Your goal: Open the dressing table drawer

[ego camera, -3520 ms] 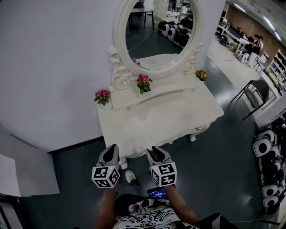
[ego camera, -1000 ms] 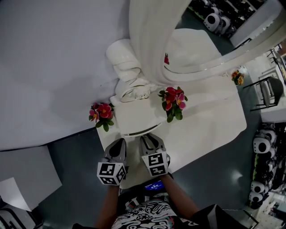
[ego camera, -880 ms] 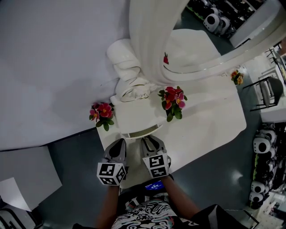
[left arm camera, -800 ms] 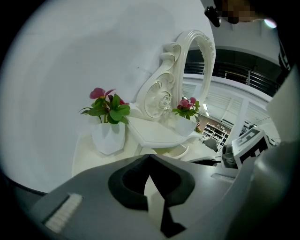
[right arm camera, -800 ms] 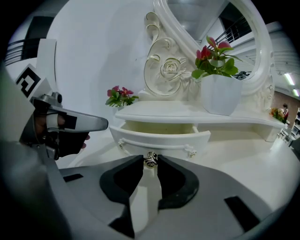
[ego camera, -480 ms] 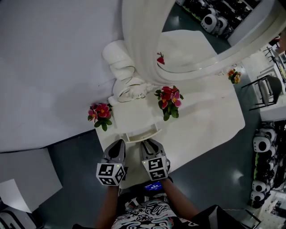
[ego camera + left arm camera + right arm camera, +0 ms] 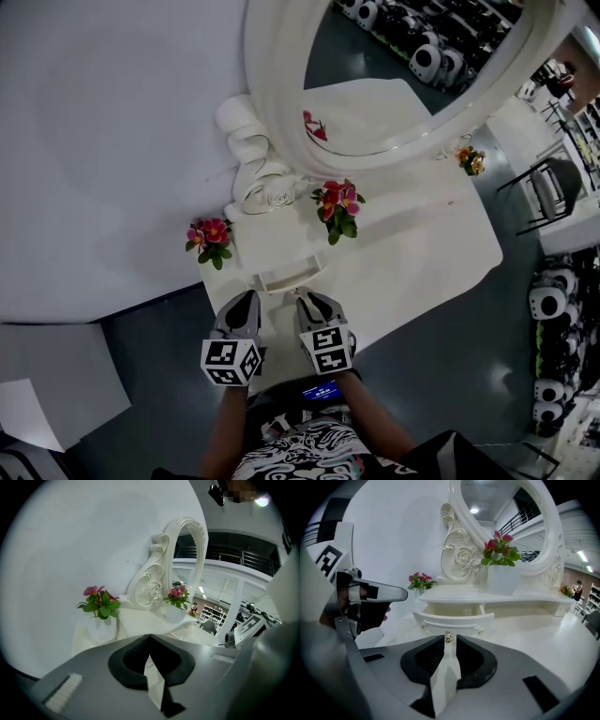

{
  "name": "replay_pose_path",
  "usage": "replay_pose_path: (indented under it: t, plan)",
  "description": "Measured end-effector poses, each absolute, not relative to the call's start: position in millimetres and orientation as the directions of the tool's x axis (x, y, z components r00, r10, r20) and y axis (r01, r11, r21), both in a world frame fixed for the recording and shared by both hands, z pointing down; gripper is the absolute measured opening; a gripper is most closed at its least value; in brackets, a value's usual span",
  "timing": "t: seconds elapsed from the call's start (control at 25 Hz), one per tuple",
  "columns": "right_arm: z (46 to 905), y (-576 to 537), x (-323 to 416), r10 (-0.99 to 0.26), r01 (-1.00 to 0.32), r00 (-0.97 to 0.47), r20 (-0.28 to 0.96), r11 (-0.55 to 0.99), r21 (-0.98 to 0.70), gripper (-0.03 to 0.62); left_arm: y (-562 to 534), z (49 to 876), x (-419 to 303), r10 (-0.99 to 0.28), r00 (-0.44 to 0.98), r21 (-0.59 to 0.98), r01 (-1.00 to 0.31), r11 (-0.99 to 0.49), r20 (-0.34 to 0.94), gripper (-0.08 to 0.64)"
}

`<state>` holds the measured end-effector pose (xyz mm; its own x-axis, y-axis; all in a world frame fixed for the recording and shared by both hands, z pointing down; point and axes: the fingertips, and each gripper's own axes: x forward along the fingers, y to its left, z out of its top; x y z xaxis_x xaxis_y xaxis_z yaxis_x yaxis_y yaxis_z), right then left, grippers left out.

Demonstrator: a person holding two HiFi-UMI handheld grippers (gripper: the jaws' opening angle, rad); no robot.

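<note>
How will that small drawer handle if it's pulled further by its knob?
The drawer looks shallow and light, already partly out, so it probably slides easily. Its single central knob, between the right hand-held gripper's closing jaws, is small and shiny; a grip could slip. Pulled too far, it may tip or drop out.

Counter [image 7: 427,248]: white, plain.
Drawer [image 7: 454,617]: cream-white, with raised trim.
Knob [image 7: 448,635]: gold.
Mirror frame [image 7: 270,103]: white, with carved scrolls and a rose.
Flowers [image 7: 338,199]: pink and red, with green leaves.
Pots [image 7: 503,581]: white.
Wall [image 7: 112,141]: white.
Floor [image 7: 441,375]: dark grey.
Shirt [image 7: 319,459]: black-and-white swirl print.
</note>
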<state>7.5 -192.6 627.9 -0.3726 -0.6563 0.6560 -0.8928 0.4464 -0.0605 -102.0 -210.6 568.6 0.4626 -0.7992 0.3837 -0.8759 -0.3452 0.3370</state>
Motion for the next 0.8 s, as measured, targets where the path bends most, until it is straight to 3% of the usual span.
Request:
replay_pose_path:
  t: [0.2,0.8]
  plan:
    - [590,-187,19,-0.737,-0.914,-0.36,0.572,0.402,-0.057,0.003,-200,543,-104,-0.825,0.457,0.322,-0.877,-0.356,0.333,0.002]
    - [513,-170,17,-0.812,-0.906,-0.404,0.421,0.418,-0.063,0.002,-177,492,-96,-0.848,0.468,0.269,-0.875,-0.403,0.25,0.002]
